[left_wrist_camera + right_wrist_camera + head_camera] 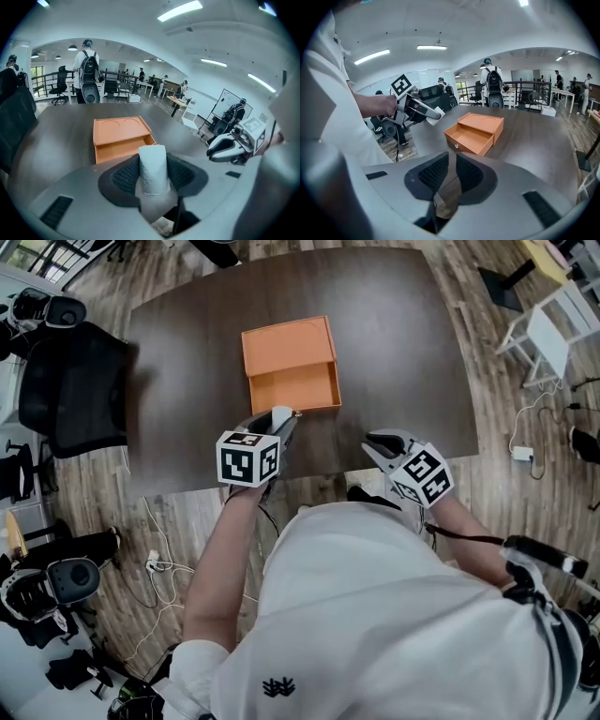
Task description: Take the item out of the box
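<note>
Office floor, dark wood table, orange box mid-table with its drawer pulled out toward the near edge and looking empty. Left gripper is clamped on a white roll, held clear of the table just short of the drawer, over the near edge. Right gripper has a narrow gap and nothing in it, off toward the near right corner.

Risks: roll sticks out past the pads, so it could slide free or tip if tilted; it looks soft, so a hard squeeze may crush it.

Hard to tell: what the roll actually is; its lower end is buried in the jaws. Person's white shirt blocks the near edge in the head view.
</note>
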Tool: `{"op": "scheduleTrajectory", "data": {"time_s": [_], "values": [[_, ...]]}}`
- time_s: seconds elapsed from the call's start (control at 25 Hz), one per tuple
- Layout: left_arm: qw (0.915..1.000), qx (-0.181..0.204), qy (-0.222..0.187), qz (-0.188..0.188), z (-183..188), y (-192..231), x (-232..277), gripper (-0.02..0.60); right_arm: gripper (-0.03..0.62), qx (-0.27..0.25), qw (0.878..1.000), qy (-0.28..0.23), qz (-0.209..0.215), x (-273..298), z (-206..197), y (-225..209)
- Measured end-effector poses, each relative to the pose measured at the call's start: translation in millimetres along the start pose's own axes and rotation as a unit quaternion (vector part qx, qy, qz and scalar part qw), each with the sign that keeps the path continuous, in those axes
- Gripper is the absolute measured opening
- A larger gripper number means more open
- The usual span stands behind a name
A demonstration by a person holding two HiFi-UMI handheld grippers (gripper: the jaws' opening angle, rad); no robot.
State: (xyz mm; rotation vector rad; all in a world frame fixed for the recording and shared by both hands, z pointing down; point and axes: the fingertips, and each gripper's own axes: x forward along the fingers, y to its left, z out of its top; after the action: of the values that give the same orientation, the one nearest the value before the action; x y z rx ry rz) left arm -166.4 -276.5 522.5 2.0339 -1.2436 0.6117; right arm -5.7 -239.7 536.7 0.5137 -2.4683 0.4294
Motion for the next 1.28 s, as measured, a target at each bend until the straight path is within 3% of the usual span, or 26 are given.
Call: {"op": "scheduleTrajectory", "data": {"time_s": [0.56, 1.28], "values": [[0.997, 0.023, -0.058, -0.046, -43.9, -34.5, -94.9, 0.184, 0.032, -0.011, 0.999, -0.006, -0.035, -4.6, -2.3, 87.0], [0.992, 0.011, -0.093, -0.084, -123.2, -70.5, -190.8, 0.183, 0.012, -0.017, 0.999, 0.004, -0.049, -22.0, -31.2, 194.0]]}}
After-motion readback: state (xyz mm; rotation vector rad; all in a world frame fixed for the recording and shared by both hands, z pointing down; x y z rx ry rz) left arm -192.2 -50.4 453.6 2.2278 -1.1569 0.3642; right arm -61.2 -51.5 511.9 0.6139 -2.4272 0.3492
